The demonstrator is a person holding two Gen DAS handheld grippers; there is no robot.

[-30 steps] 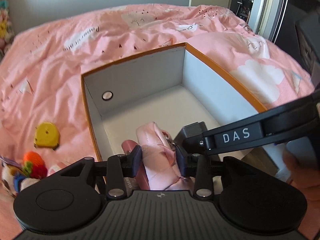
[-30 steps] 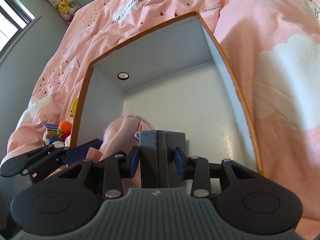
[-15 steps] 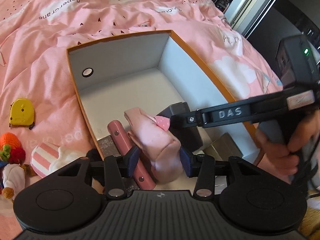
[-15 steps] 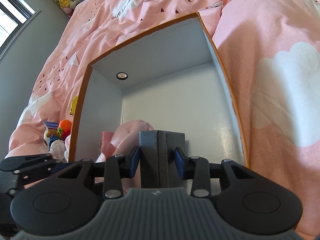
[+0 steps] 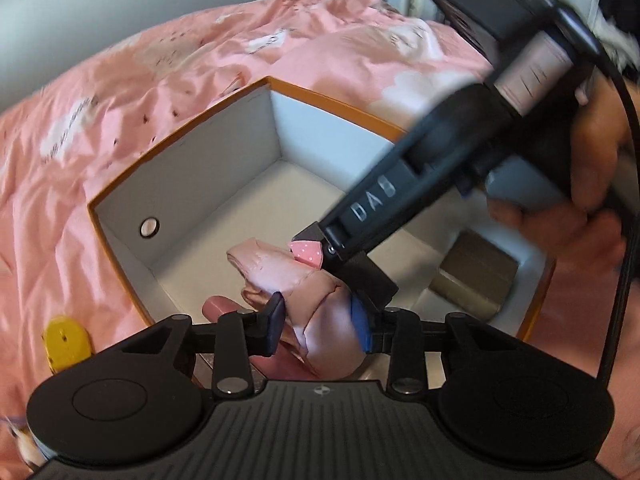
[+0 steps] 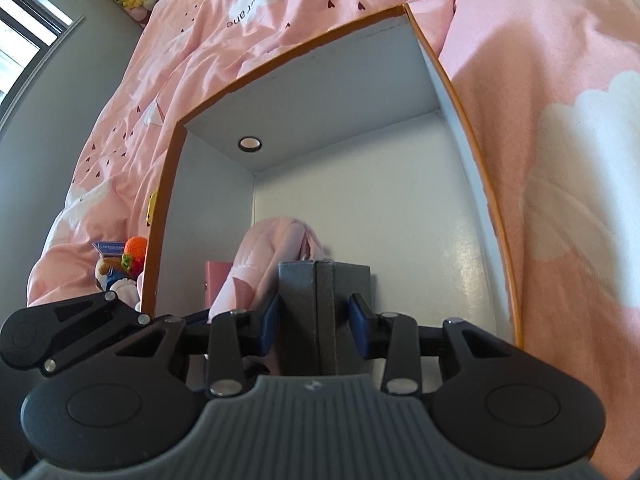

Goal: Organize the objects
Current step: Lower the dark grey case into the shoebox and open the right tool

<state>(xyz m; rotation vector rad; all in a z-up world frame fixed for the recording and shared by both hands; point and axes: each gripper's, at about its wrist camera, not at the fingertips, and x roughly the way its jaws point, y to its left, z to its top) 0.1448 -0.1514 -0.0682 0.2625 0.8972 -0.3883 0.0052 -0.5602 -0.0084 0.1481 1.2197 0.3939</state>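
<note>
A white box with an orange rim (image 5: 320,98) lies open on a pink bedspread. My left gripper (image 5: 318,320) reaches into its near corner. Its jaws are closing, and the pads pinch a soft pink pouch (image 5: 320,300) that rests on the box floor. A slim pink case (image 5: 218,307) lies just left of the pouch. My right gripper (image 6: 316,316) is shut on an upright dark grey box (image 6: 324,300), held low inside the white box (image 6: 452,80) right beside the pouch (image 6: 272,248). In the left wrist view that grey box (image 5: 370,280) touches the pouch's right side.
A small brown box (image 5: 476,280) sits in the white box's right near corner. A yellow object (image 5: 66,340) and a crocheted toy (image 6: 134,252) lie on the bedspread (image 6: 560,140) left of the box. A hand (image 5: 592,184) grips the right gripper's handle.
The left gripper has rolled, so the box looks turned in its view. Its jaws widened around the pink pouch, then narrowed onto it. The right gripper stays put with the grey box.
</note>
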